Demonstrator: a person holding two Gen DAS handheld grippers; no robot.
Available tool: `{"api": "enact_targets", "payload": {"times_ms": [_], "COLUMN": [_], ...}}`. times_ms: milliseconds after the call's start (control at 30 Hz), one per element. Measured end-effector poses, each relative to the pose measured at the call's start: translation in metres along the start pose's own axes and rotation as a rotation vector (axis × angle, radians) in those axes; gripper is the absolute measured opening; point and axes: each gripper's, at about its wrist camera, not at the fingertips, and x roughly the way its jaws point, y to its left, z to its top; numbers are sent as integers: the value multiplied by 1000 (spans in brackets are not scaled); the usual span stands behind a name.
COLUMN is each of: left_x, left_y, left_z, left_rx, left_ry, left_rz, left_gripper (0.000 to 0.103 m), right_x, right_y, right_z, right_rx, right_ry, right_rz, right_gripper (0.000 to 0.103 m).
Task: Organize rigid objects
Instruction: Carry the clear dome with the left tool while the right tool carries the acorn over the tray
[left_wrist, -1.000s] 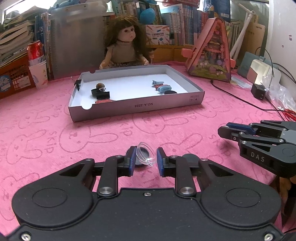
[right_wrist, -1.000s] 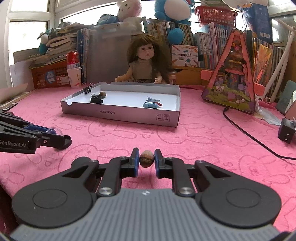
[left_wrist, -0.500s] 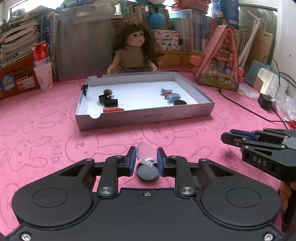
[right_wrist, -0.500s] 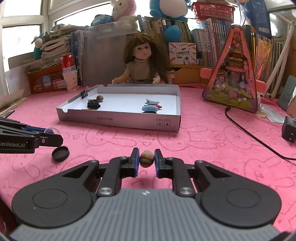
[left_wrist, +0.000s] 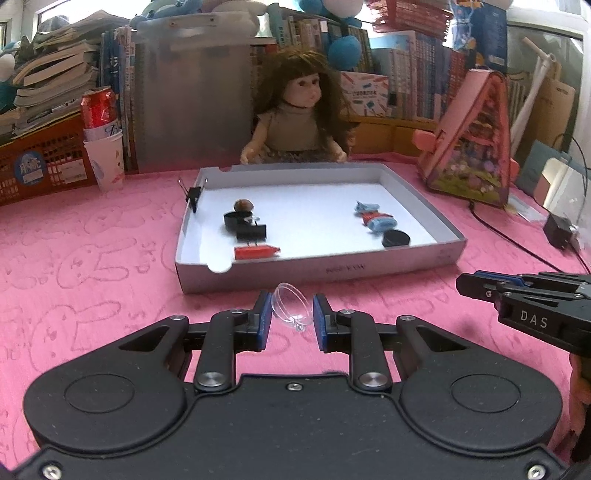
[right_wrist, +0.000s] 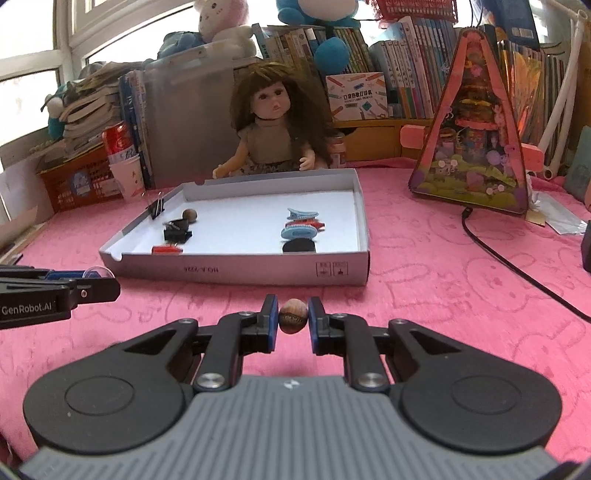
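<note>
My left gripper (left_wrist: 291, 314) is shut on a clear plastic suction cup (left_wrist: 290, 308) and holds it above the pink cloth, just in front of the white cardboard tray (left_wrist: 321, 271). My right gripper (right_wrist: 292, 318) is shut on a brown nut (right_wrist: 293, 315), also in front of the tray (right_wrist: 236, 271). The tray holds a brown nut (left_wrist: 243, 204), black binder clips (left_wrist: 250, 231), a red clip (left_wrist: 256, 252), blue and red hair clips (left_wrist: 376, 219) and a black cap (left_wrist: 395, 239). Each gripper shows in the other's view, the right one (left_wrist: 524, 299) and the left one (right_wrist: 59, 291).
A doll (left_wrist: 299, 110) sits behind the tray. A pink triangular toy house (left_wrist: 476, 140), a black cable (left_wrist: 517, 243) and a charger (left_wrist: 559, 230) lie to the right. A paper cup with a red can (left_wrist: 103, 147), an orange crate and book stacks stand at the back left.
Both grippers have moved forward toward the tray and risen, each still holding its object. The black cap that lay under the left gripper is out of view.
</note>
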Motion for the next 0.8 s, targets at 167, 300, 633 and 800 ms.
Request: {"api": "enact_targets", "payload": {"times_ms": [167, 300, 633, 800], "left_x": [13, 25, 58, 77], "left_y": [7, 15, 25, 30], "left_z": [15, 27, 57, 74], "left_rx": [-14, -35, -56, -62], "left_ry": [-11, -3, 11, 16], "left_rz": [28, 39, 66, 94], "left_gripper": [22, 22, 22, 22], "right_x": [14, 26, 63, 83], "right_y": [-1, -1, -6, -11], "right_z": [16, 30, 60, 75], "right_rx": [12, 25, 67, 105], "right_ry": [6, 8, 47, 78], "right_rz": [7, 14, 18, 22], "right_gripper": [21, 21, 21, 21]}}
